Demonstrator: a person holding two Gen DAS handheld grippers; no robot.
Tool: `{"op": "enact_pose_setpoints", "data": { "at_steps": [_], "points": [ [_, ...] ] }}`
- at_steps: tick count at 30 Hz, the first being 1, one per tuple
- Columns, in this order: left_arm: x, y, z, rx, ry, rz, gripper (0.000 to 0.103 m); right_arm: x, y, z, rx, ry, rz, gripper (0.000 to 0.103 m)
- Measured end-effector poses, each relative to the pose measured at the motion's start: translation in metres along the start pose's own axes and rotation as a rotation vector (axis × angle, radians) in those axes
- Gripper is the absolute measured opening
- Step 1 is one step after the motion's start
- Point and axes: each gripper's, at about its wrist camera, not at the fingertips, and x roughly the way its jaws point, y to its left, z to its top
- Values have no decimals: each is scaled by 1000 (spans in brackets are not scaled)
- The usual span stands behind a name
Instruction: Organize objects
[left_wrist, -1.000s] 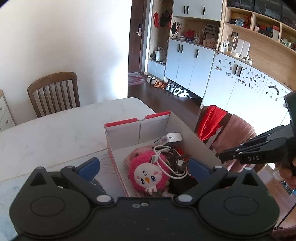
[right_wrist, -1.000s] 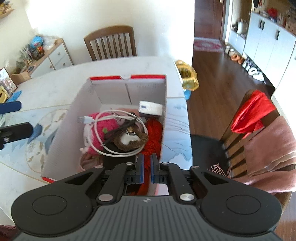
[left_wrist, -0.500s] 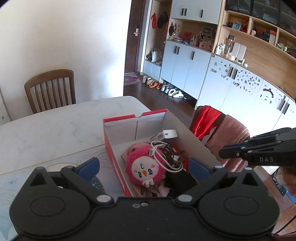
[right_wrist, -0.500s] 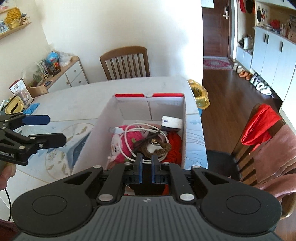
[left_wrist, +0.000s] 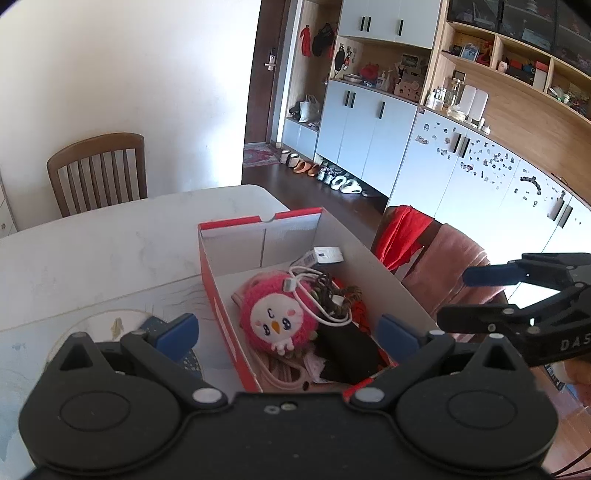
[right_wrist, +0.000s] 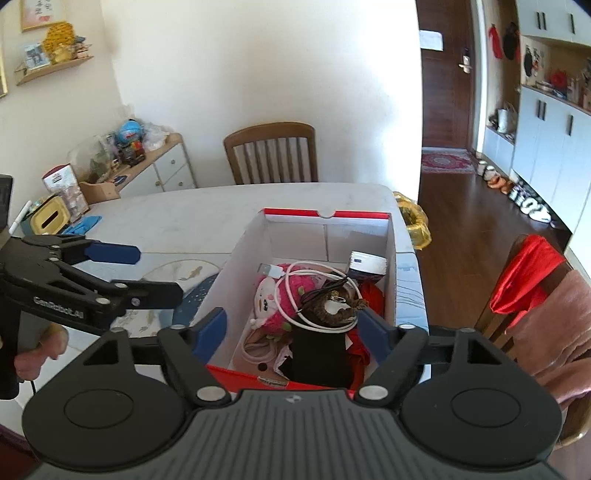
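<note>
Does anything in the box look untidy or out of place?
Yes. Inside the shoebox, the white cable lies in loose loops across the pink plush toy, tangled with a brown braided item. Nothing looks spilled or broken.

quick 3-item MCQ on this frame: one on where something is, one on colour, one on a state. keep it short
1. Where is the white cable?
A. in the box, coiled over the pink plush toy
B. on the table beside the box
C. hanging on the chair

2. What colour is the top rim of the box?
A. blue
B. red
C. green

3. How is the left tool?
A. shut on the cable
B. shut on nothing
C. open, holding nothing

Answers:
1. A, the cable loops over the pink plush toy inside the box.
2. B, the rim along the far wall is red.
3. C, its blue pads stand wide apart on either side of the box, with nothing pressed between them.
</note>
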Motion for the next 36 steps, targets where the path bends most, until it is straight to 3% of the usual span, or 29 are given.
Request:
{"op": "enact_pose_setpoints", "data": {
  "at_steps": [4,10,24,36],
  "points": [
    [-1,-9,-6,-39,0,22,103,-9,-1,-4,-31,-28,10,91],
    [-8,-24,-14,-50,-9,80,103,-22,-7,-11,-54,-65,20,97],
    [-18,-44,-27,-57,-25,167,103,-26,-14,-20,-60,-80,44,100],
    [-14,-45,-32,-82,-12,180,103,-26,-16,-24,-54,-72,50,100]
  ]
}}
